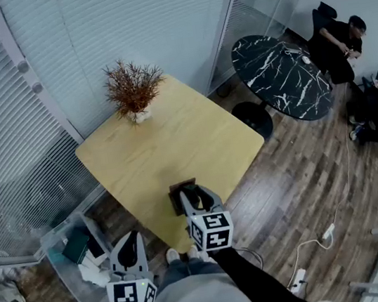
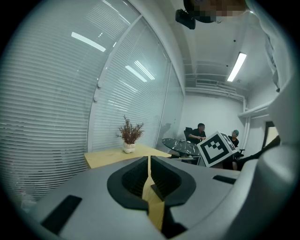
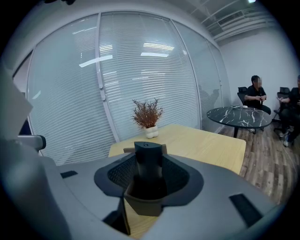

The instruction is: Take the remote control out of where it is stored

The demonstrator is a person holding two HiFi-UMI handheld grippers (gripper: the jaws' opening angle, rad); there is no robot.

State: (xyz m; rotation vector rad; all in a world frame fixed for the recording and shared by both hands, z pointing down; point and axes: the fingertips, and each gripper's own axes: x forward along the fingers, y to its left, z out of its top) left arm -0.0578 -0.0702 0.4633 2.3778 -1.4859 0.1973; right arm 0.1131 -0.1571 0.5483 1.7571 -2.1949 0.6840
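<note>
A dark remote control [image 3: 148,159] stands upright in a brown holder [image 3: 140,204] near the front edge of the yellow wooden table [image 1: 173,142]. My right gripper [image 3: 148,180] reaches over that edge, its black pads closed against both sides of the remote. From the head view the holder [image 1: 180,188] shows just beyond the right gripper [image 1: 195,199]. My left gripper [image 1: 127,243] hangs below and left of the table, off its edge, jaws together with nothing between them; in its own view the left gripper [image 2: 149,180] shows only a thin slit.
A dried plant in a white pot [image 1: 133,91] stands at the table's far corner. A clear plastic bin [image 1: 72,265] sits on the floor to the left. A black marble round table [image 1: 282,76] with seated people lies to the right, a power strip [image 1: 328,233] on the wood floor.
</note>
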